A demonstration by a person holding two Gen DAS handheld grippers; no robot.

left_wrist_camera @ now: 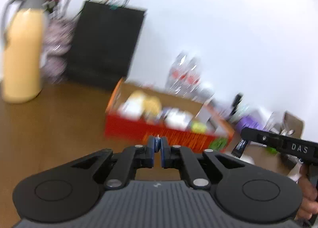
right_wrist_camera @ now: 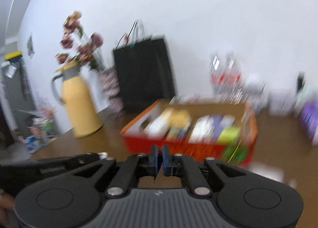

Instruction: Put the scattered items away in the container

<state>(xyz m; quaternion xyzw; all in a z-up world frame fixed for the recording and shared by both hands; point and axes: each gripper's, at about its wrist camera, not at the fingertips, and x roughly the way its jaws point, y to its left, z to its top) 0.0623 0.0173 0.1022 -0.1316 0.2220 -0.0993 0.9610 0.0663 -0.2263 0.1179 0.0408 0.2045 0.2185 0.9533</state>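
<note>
Both views are motion-blurred. An orange-red box (left_wrist_camera: pixel 159 130) stands on the brown table and holds several white, yellow and green items; it also shows in the right wrist view (right_wrist_camera: pixel 178 144). My left gripper (left_wrist_camera: pixel 158 144) is shut with nothing between its blue pads, in front of the box's near wall. My right gripper (right_wrist_camera: pixel 159 155) is shut and empty too, just short of the box. The right gripper's black body (left_wrist_camera: pixel 278 142) shows at the right in the left wrist view. The left gripper's body (right_wrist_camera: pixel 49 166) shows at the lower left in the right wrist view.
A yellow jug (right_wrist_camera: pixel 79 104) with dried flowers behind it and a black paper bag (right_wrist_camera: pixel 143 75) stand at the back left. Clear bottles (right_wrist_camera: pixel 226 75), a purple pack (right_wrist_camera: pixel 310 120) and other clutter sit at the back right. The brown table (left_wrist_camera: pixel 49 128) stretches left of the box.
</note>
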